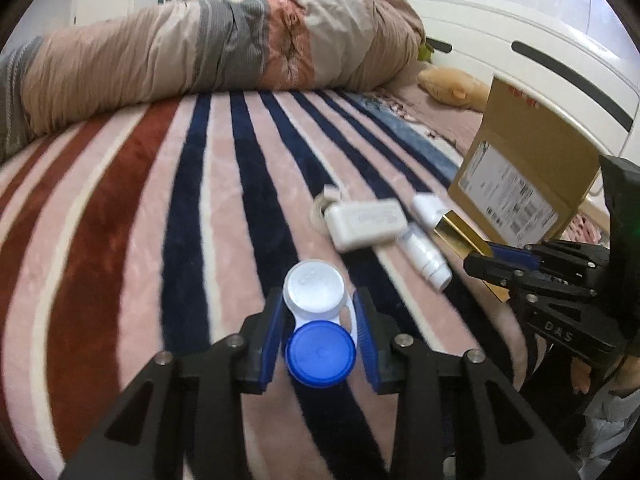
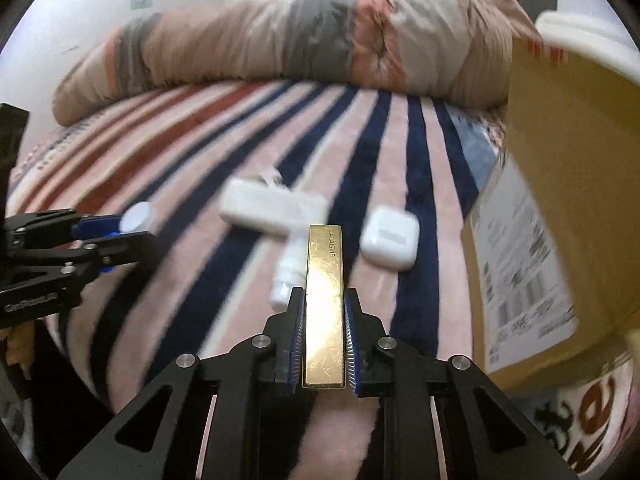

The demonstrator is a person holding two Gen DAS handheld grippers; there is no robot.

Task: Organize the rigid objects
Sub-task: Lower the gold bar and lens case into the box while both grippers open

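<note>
Low in the frame, the left hand-held gripper [image 1: 320,334] clamps a light, rigid contact lens case [image 1: 320,330] at its waist, while the right hand-held gripper [image 2: 323,342] pinches a slick gold lipstick tube [image 2: 324,304] by its long sides above the bed [image 1: 140,200].

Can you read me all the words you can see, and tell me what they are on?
"CALAISVIP": on the gold bar held in the right gripper.
"DAS": on the right gripper's black body, seen from the left wrist view.
Shipping label on the cardboard box: too blurred to read.
Marks on the contact lens case caps, in the left gripper: unreadable.
</note>
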